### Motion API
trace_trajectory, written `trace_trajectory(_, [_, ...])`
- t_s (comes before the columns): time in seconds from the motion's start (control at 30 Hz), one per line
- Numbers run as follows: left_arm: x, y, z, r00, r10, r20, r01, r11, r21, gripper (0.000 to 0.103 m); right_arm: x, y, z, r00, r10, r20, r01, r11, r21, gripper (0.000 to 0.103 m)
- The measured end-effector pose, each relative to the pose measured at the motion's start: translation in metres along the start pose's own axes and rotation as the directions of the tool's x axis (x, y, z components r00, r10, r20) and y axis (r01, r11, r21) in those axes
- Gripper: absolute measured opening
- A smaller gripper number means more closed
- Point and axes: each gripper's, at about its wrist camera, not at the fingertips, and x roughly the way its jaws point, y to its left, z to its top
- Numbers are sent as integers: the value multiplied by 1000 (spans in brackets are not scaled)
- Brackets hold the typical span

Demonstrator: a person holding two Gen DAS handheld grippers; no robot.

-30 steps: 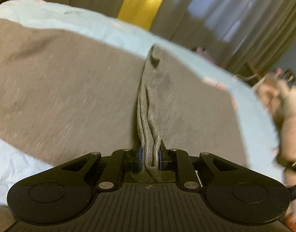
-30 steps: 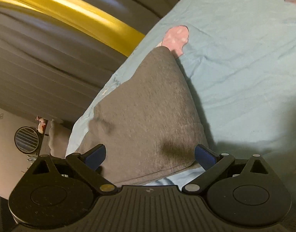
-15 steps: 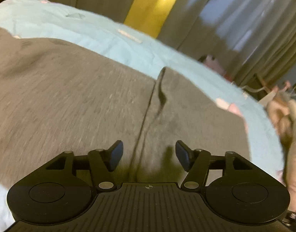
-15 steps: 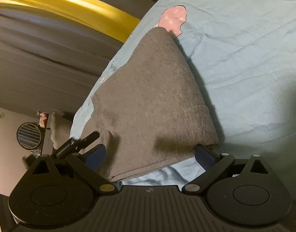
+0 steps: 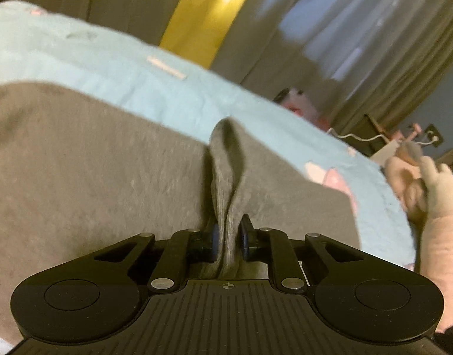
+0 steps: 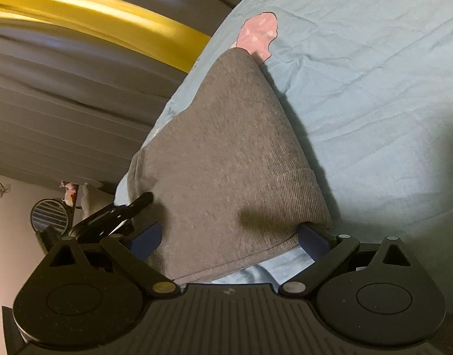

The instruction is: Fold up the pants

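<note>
Grey knit pants lie on a light blue bedsheet. My left gripper is shut on a pinched ridge of the pants' fabric, which rises in a fold between the blue pads. In the right wrist view the pants lie folded with a ribbed cuff at the near right. My right gripper is open, its jaws wide on either side of the near end of the pants. The left gripper's black body shows at the pants' left edge.
The bedsheet has a pink print just beyond the pants. Grey curtains with a yellow stripe hang behind the bed. A pink plush toy lies at the bed's right edge. A round fan stands off the bed.
My left gripper opened half a second ago and has now shut again on a fold of the pants. The right gripper stayed open and the left gripper came into its view.
</note>
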Motion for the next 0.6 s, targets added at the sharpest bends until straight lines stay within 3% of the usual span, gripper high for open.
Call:
trace_trajectory(0.2, [-26, 3, 8, 999, 34, 18, -36, 994, 105, 15, -1, 1, 1, 999, 42, -7, -42, 999, -3, 99])
trace_trajectory(0.4, [-22, 24, 6, 991, 129, 27, -131, 987, 91, 15, -3, 13, -2, 997, 69, -17, -70, 995, -72, 99])
trace_trajectory(0.43, [-21, 27, 5, 984, 173, 39, -176, 979, 99, 7, -3, 14, -2, 998, 66, -15, -67, 994, -82, 99])
trace_trajectory(0.5, [-18, 34, 6, 956, 288, 53, -292, 951, 104, 7, -6, 15, -3, 998, 61, 5, -60, 994, -92, 99])
trace_trajectory(0.53, [-19, 41, 7, 953, 300, 52, -304, 949, 86, 7, -7, 15, -3, 998, 68, 13, -66, 994, -90, 99])
trace_trajectory(0.6, [-29, 53, 9, 968, 247, 46, -248, 969, 22, 11, -9, 14, -2, 996, 75, 38, -72, 994, -83, 99])
